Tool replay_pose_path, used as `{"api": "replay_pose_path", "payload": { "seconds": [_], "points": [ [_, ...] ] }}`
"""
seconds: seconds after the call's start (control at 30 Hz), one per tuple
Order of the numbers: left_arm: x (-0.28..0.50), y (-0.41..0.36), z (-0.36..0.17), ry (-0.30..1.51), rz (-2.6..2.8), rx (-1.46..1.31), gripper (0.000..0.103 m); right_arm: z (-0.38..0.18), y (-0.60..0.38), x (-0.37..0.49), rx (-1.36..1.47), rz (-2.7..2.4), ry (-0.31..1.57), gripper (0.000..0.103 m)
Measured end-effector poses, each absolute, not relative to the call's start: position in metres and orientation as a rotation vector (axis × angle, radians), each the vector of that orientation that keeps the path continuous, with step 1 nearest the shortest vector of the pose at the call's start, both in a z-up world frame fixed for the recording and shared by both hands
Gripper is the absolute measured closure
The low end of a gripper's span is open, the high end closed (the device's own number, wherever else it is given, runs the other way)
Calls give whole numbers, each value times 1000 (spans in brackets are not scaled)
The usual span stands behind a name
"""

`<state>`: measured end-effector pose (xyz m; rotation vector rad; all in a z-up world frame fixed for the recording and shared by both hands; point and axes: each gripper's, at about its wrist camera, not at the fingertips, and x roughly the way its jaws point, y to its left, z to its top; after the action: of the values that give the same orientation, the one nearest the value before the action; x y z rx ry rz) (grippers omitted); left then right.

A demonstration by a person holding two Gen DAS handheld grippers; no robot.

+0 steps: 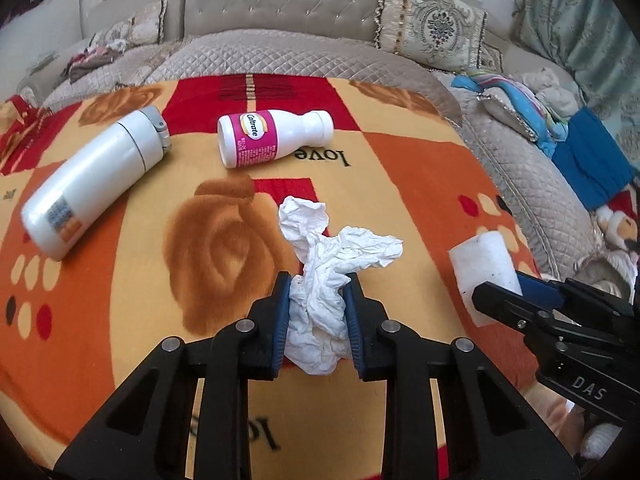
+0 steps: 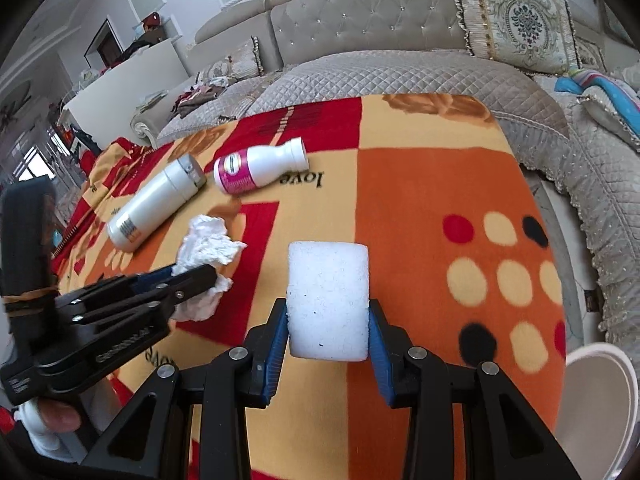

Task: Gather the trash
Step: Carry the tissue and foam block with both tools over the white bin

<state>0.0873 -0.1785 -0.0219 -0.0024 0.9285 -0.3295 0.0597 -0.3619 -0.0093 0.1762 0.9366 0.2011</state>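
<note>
Between the blue pads of the left gripper [image 1: 316,312] sits a crumpled white tissue [image 1: 324,276] — the jaws are nearly closed and pinch its lower folds, while the upper part fans out loose above the patterned blanket [image 1: 400,184]. Just to its right, the right gripper [image 2: 328,324] has its jaws closed on a white foam block [image 2: 328,300], pads pressing flat against both side faces, the block upright and clear of the fabric beneath.

Both pieces look secured, so the step in hand is likely the carry to a bin; a pale rounded container rim [image 2: 596,412] shows at the lower right of the right wrist view and may be the target, though that is not certain. To do it well, keep both grips firm, since the tissue is soft and could slip out if the jaws ease, and lift before travelling so the trailing folds do not drag on the blanket. Keep the two grippers apart on the way, as they are near each other.

The tissue is thin, wrinkled and irregular; the block is pale, speckled and looks light and slightly compressible.

Farther out lie a white flask [image 1: 96,180] and a white bottle with a pink label [image 1: 272,138], both on their sides — well apart from the grippers.
</note>
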Motion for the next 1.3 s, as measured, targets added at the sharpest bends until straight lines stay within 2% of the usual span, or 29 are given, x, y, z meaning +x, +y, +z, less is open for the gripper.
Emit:
{"api": "replay_pose_path", "payload": {
  "seconds": [0.47, 0.97, 1.3],
  "points": [
    [20, -210, -13, 903, -417, 28, 79, -8, -387, -8, 212, 134, 923, 66],
    [-19, -237, -5, 905, -505, 34, 79, -8, -416, -55, 247, 64, 909, 66],
    [-42, -286, -6, 924, -615, 64, 79, -6, -462, -86, 269, -31, 902, 67]
  ]
}}
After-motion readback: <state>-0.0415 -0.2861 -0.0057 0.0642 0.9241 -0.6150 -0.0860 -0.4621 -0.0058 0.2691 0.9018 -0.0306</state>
